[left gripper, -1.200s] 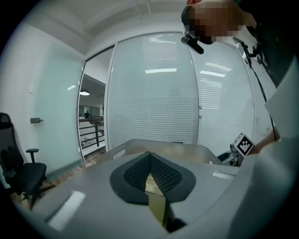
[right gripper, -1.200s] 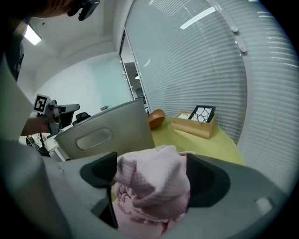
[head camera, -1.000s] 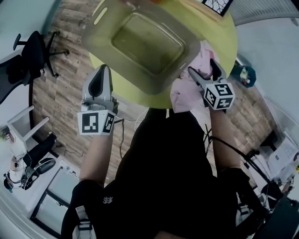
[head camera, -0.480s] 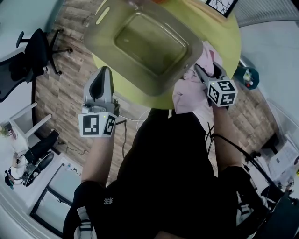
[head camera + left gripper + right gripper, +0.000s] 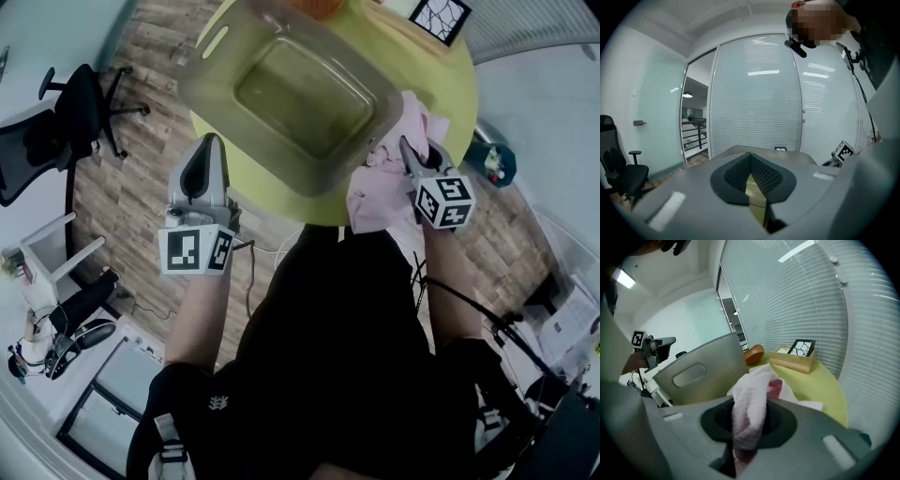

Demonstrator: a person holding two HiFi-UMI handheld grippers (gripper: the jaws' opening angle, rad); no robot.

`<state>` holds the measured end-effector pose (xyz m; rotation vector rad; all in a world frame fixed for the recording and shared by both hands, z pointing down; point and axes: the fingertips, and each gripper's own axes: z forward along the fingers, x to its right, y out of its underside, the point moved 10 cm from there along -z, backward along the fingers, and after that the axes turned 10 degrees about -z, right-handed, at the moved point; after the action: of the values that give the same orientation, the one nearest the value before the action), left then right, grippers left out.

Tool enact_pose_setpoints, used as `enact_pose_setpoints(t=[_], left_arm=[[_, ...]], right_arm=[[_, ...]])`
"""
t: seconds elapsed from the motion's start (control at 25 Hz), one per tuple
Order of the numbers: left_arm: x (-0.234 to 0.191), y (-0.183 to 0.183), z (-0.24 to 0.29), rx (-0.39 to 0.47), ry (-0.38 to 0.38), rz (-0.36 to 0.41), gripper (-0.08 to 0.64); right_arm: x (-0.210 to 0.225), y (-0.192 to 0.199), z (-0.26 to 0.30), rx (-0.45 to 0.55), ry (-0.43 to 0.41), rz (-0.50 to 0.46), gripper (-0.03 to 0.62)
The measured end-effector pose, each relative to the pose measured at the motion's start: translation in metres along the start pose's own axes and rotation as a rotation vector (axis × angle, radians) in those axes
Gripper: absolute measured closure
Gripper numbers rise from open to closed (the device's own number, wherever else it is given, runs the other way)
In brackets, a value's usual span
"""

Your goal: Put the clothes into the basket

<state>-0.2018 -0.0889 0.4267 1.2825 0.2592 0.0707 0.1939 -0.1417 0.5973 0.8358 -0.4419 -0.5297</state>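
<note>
Garment (image 5: 380,187), pink, bunched on the right near edge of the yellow table (image 5: 455,89), just right of the grey basket (image 5: 202,89) and outside it. Jaws of the right gripper (image 5: 407,146) narrow after closing just now, clamped on a fold of that cloth. Further left, the left gripper (image 5: 206,142), off the table's near edge over the wooden floor (image 5: 112,187), jaws together at the tips, nothing between.

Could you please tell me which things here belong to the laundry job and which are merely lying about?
Job: basket; pink garment; right claw, jaws just been closing on the garment.
Lying about: wooden box; orange object; office chair.
</note>
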Motion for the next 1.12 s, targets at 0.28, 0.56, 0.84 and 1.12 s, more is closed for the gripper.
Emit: enact_pose_setpoints(t=[0.28,0.56,0.84,1.12], left_arm=[[0.01,-0.007,0.003,0.02,0.042,-0.009,0.554],[0.017,-0.02,0.001,0.054,0.075,-0.015,0.554],[0.022,-0.028,0.0,0.08,0.096,-0.01,0.554],[0.029,-0.039,-0.005,0.127,0.105,-0.008,0.554]], right_arm=[[-0.003,-0.025,-0.026,0.076,0.037,-0.029,0.512],[-0.008,-0.054,-0.053,0.137,0.059,-0.075,0.512],[-0.008,-0.079,-0.077,0.183,0.091,-0.108,0.512],[0.002,-0.104,-0.101,0.227,0.124,-0.145,0.512]])
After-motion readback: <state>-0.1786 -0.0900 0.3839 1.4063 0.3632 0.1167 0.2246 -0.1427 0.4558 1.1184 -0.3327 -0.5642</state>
